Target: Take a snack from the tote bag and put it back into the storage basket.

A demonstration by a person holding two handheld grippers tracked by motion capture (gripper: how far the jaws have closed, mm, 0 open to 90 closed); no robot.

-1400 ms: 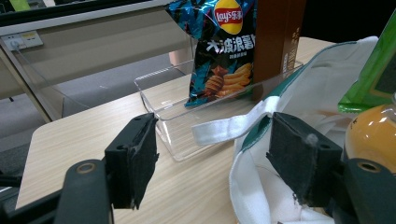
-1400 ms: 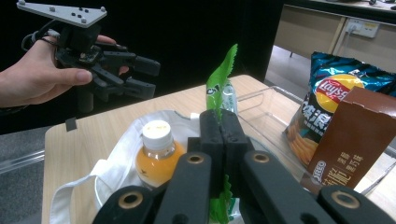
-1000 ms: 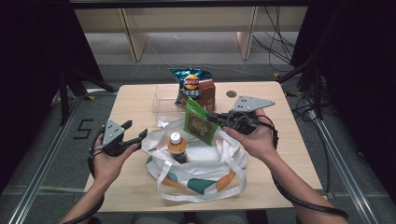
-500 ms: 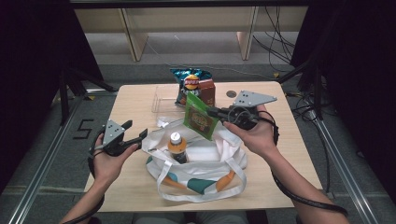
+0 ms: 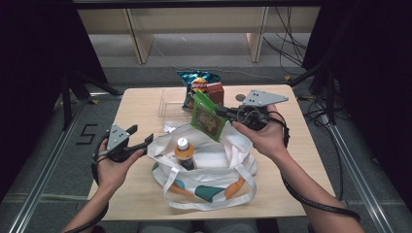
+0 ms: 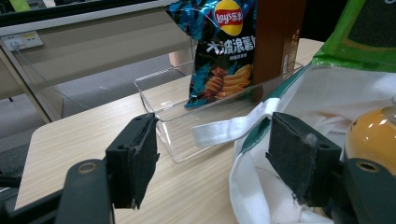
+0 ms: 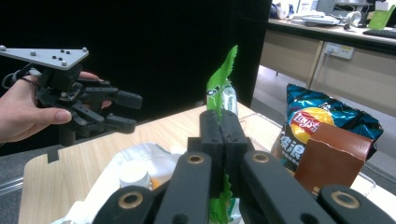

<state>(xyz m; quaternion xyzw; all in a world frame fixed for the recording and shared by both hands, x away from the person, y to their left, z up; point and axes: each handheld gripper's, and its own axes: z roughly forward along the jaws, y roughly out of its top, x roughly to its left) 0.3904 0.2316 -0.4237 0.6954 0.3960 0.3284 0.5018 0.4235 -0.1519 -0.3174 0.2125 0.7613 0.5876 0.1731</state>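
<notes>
1. High view: the right gripper's fingers are clamped on a green snack packet, which hangs tilted over the far rim of the white tote bag. Against the frames a second ago, we see the packet a touch farther from the bag's mouth and nearer the box at the back; the shift is small. The left gripper has stayed put at the bag's left edge, its fingers apart and holding nothing. An orange-drink bottle stands inside the bag.

2. Left gripper view: we look between the parted fingers at a white bag strap lying across the worktop. Beyond it, a Lay's crisp bag and a brown carton stand in a clear plastic box.

3. Right gripper view: the fingers press flat together on the packet's edge.

4. We judge the packet is partway between bag and box; which way it is headed we cannot tell.
</notes>
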